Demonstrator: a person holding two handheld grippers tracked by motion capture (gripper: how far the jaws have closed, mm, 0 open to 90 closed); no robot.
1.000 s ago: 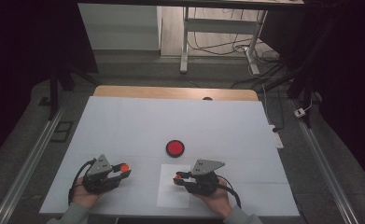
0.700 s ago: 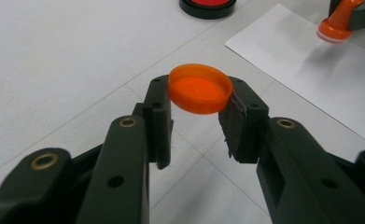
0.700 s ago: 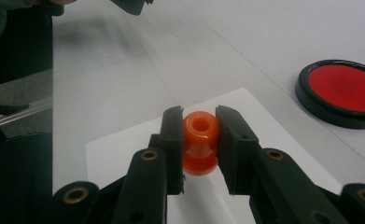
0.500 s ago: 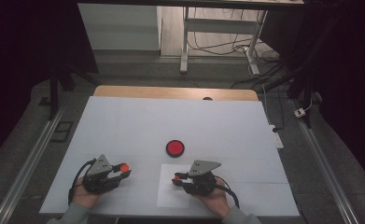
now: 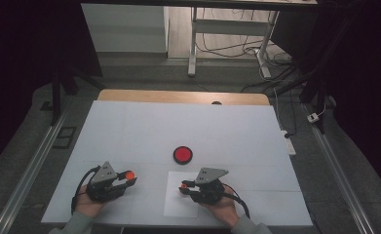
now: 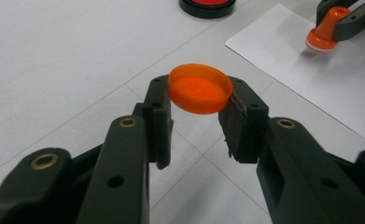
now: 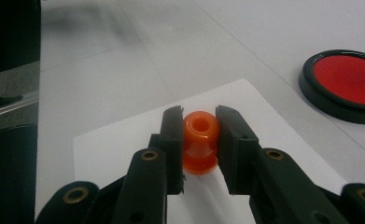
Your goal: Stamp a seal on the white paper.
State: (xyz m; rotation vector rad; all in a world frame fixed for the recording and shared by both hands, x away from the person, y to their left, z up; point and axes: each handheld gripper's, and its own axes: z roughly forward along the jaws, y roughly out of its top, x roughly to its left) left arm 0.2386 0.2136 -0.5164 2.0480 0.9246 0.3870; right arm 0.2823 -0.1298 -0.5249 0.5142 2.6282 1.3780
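My left gripper (image 6: 201,95) is shut on a shallow orange cap (image 6: 200,88), held by its rim above the white table; from above, the cap (image 5: 131,173) shows at the front left. My right gripper (image 7: 200,116) is shut on a small orange stamp (image 7: 200,140), gripped around its handle. The stamp (image 6: 324,33) stands upright with its base at a white sheet of paper (image 5: 174,207); I cannot tell whether it touches. A round red ink pad (image 5: 182,154) in a black case lies open behind the paper.
The white table (image 5: 129,126) stretches wide behind the ink pad. A wooden strip (image 5: 178,96) runs along its far edge. Metal rails (image 5: 32,165) flank the table, and cables lie on the floor beyond.
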